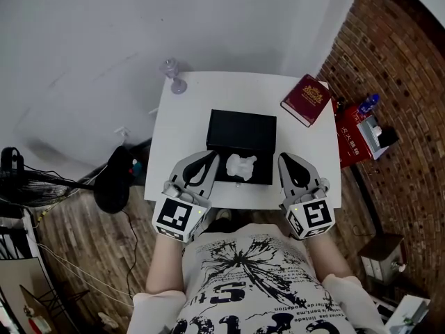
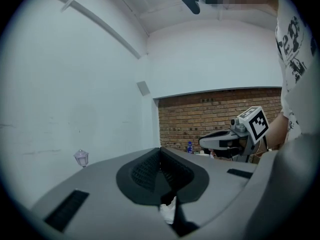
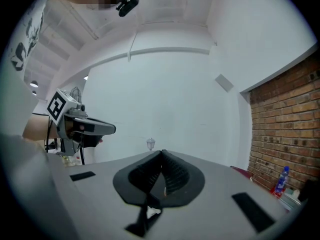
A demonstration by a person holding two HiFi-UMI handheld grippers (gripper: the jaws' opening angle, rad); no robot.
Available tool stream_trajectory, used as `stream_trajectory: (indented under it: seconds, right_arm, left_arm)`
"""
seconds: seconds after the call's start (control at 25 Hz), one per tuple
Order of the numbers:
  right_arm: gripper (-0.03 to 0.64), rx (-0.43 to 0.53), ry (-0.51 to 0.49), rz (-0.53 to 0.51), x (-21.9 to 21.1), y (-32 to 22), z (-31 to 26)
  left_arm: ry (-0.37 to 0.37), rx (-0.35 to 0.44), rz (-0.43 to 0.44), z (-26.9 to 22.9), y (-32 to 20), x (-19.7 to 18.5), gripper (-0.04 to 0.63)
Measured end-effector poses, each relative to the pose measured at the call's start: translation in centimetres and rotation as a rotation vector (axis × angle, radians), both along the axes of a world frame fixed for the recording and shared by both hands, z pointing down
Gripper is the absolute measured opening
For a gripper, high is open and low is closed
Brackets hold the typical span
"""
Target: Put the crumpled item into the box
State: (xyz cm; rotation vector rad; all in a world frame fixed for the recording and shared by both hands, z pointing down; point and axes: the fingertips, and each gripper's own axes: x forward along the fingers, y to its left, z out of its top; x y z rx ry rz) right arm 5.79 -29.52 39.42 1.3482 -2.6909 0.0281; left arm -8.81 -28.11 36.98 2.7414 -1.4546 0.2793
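Observation:
The crumpled white item [image 1: 241, 165] lies at the front part of the black box [image 1: 240, 132] in the middle of the white table [image 1: 174, 145]; whether it rests inside I cannot tell. My left gripper [image 1: 211, 158] hovers just left of it, shut and holding nothing. At the item's right is my right gripper [image 1: 286, 159], also shut and empty. In the left gripper view the jaws [image 2: 160, 151] meet at the tips, and a scrap of the white item [image 2: 168, 211] shows below them. The right gripper view shows its jaws [image 3: 161, 153] closed too.
A dark red book [image 1: 306, 99] lies at the table's far right corner and a small glass ornament [image 1: 174, 75] at the far left corner. A brick wall [image 1: 396, 82] stands to the right, with red packaging and a bottle [image 1: 368, 103] beside the table. A black stool [image 1: 111, 179] is on the left.

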Motion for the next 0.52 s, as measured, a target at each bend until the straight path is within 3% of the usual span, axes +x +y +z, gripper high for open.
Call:
stream_trajectory:
  seconds: [0.52]
  right_arm:
    - [0.012,-0.020,-0.007,0.030,0.37,-0.57,0.10]
  left_arm:
    - [-0.026,-0.023,0.014,0.13,-0.99,0.68,0.014]
